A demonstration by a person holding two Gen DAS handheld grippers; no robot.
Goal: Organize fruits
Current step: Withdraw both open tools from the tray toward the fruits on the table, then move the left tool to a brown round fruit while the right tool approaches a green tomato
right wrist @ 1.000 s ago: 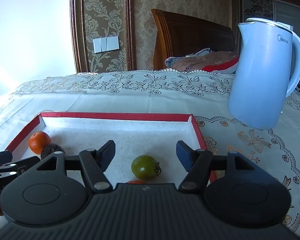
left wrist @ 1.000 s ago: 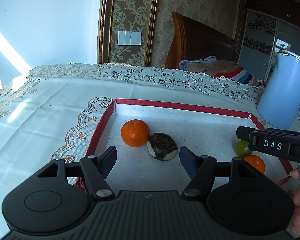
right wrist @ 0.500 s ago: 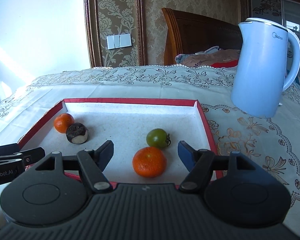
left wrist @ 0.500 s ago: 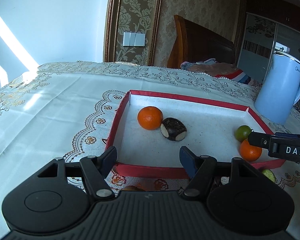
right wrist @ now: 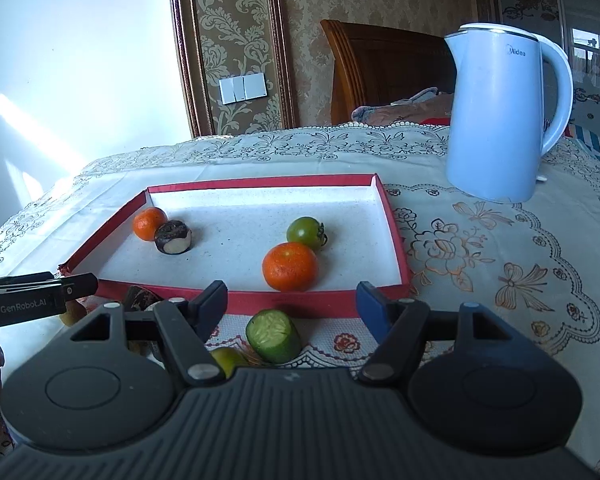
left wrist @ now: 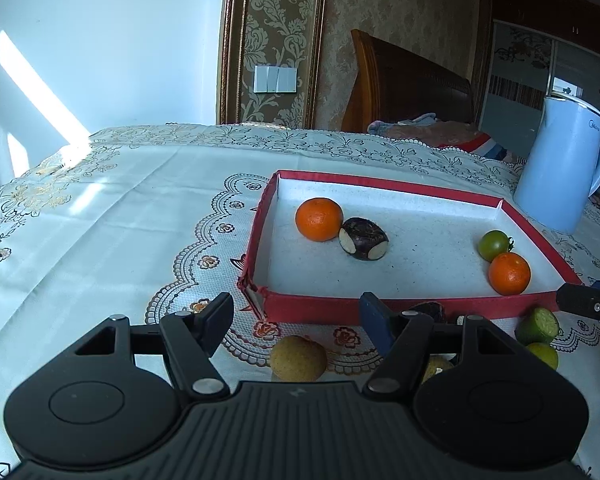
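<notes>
A red-rimmed tray [left wrist: 312,312] [right wrist: 236,302] holds an orange [left wrist: 319,219], a dark peeled chestnut-like fruit [left wrist: 363,238], a green tomato [left wrist: 494,245] [right wrist: 306,233] and a second orange [left wrist: 509,273] [right wrist: 290,266]. My left gripper [left wrist: 296,320] is open and empty in front of the tray, above a yellowish round fruit [left wrist: 298,358]. My right gripper [right wrist: 292,306] is open and empty, above a cut green fruit [right wrist: 274,335] [left wrist: 538,325] and a lime [right wrist: 226,360] [left wrist: 542,355].
A light blue kettle [left wrist: 562,168] [right wrist: 496,116] stands on the lace tablecloth right of the tray. A dark fruit [left wrist: 430,310] [right wrist: 140,296] lies at the tray's front edge. A wooden headboard and wall stand behind the table.
Both grippers have pulled back and up from over the tray, so the tray's front edge and the loose fruits before it have come into view. Both stay open.
</notes>
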